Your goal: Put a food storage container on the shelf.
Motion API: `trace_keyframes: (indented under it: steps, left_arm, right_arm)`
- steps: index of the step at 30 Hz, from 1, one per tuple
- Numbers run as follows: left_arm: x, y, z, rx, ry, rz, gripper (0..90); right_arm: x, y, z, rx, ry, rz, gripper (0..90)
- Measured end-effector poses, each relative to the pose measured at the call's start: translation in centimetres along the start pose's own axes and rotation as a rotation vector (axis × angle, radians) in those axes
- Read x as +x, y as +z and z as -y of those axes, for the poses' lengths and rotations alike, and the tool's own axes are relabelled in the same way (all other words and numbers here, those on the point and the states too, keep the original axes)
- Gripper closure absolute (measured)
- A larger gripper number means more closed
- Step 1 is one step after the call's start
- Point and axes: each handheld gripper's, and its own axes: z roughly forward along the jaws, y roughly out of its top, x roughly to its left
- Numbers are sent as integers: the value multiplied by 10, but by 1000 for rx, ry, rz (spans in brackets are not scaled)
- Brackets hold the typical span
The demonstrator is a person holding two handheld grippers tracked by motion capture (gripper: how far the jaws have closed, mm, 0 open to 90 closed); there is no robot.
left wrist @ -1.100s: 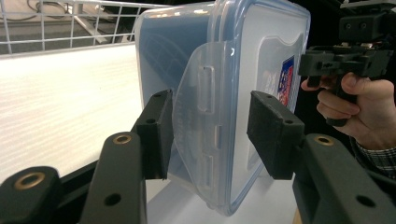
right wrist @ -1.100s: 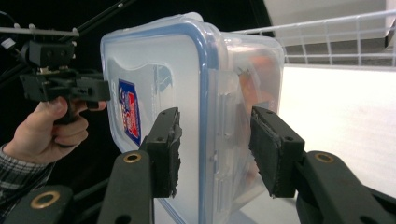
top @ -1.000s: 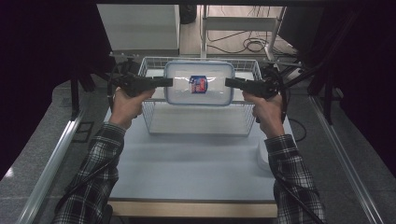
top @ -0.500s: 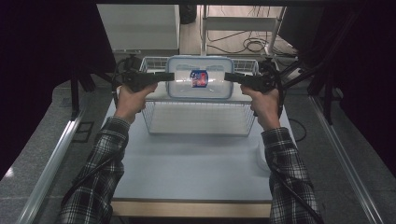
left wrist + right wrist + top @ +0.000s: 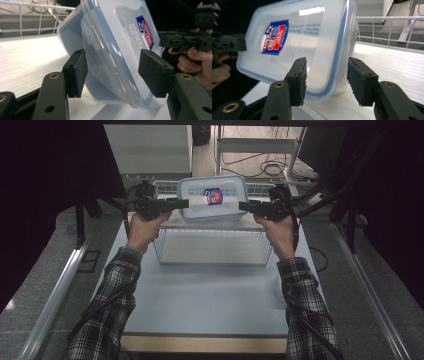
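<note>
1. Where the 2 grippers meet, a clear plastic box (image 5: 213,198) with a blue-rimmed lid stands tilted on its edge beyond the far rim of a wire basket (image 5: 215,246), leaning over that rim; in the left gripper view its lower corner sits on the white table (image 5: 27,60).
2. On the lid, a red and blue label (image 5: 213,195) faces the high view.
3. At the box's left end, the left gripper (image 5: 184,203) has its jaws around the box end, and those jaws have just been opening.
4. Seen in the left gripper view, the left gripper (image 5: 113,71) has 1 pad at the lid's side flap, where contact cannot be told, and the other pad standing clear of the lid, so the hold is loose.
5. At the box's right end, the right gripper (image 5: 243,206) straddles the box.
6. Seen in the right gripper view, the right gripper (image 5: 327,80) has 1 pad close against the lid face and the other pad apart from the box side, with a gap showing, so it spans the edge without clamping.
7. Behind the grippers, 2 hands in checked sleeves (image 5: 115,285) reach from the near side of the table.
</note>
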Motion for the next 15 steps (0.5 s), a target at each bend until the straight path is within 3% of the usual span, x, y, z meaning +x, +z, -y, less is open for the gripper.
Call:
trace_keyframes:
  steps: [2,10,15]
  left_arm:
    - [2,0,0,0,-2,8,405]
    - [-1,0,-3,14,25,-35,358]
    - [-3,2,0,4,50,-100,304]
  right_arm:
    - [-5,1,0,-10,33,-25,523]
    - [0,1,3,-2,12,0,538]
    - [3,1,1,-8,11,17,532]
